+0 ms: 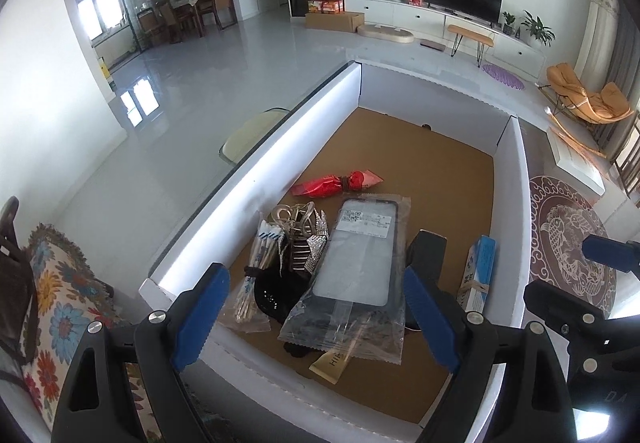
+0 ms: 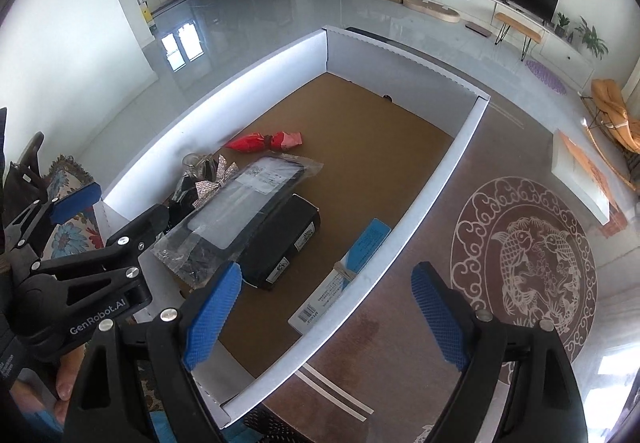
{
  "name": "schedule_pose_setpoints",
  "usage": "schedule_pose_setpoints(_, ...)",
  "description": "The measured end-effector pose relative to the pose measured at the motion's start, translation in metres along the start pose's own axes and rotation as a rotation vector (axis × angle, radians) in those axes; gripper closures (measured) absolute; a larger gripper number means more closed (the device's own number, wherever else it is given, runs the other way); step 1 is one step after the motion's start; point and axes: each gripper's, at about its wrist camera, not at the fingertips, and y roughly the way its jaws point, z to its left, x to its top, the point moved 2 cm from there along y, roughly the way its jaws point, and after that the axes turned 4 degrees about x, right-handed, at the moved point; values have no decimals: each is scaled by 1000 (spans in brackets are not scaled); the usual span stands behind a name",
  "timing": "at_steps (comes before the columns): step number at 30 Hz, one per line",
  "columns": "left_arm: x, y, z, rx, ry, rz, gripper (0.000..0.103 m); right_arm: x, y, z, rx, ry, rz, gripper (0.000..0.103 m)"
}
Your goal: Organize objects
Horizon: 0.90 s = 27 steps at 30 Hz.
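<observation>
One white cardboard box (image 2: 424,179) with a brown floor, on a glass-topped table (image 2: 420,327) bearing a fish medallion; near corner cut off by the grippers. Inside, seven or so loose things, bunched toward the left wall: one clear bag with a phone-sized dark case (image 1: 360,255), lying over one black box (image 2: 280,243) — mostly hidden in the left wrist view; one long blue-and-white carton (image 2: 344,275) against the right wall; one red foil-wrapped packet (image 1: 336,183) further in, apart from the pile; one bundle of cotton swabs (image 1: 258,267) in plastic; one rhinestone bow clip (image 1: 308,247) with a gold claw clip behind it, hard to separate; something black beneath, not identifiable; one tan label corner poking from under the bag. Two grippers, both hovering above the near end: left gripper (image 1: 316,319) spread wide, nothing between the blue pads; right gripper (image 2: 326,315) likewise wide apart and empty, straddling the box's right wall.
</observation>
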Motion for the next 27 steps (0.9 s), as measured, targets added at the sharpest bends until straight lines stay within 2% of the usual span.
schedule_pose_setpoints(20,-1,-2,6,15,-24,-3,15,1,-2,6,10,-3,-5,15)
schedule_pose_setpoints(27,-4,-5,9,-20,-59,-15,15,1,-1,5,11,5,-9,15)
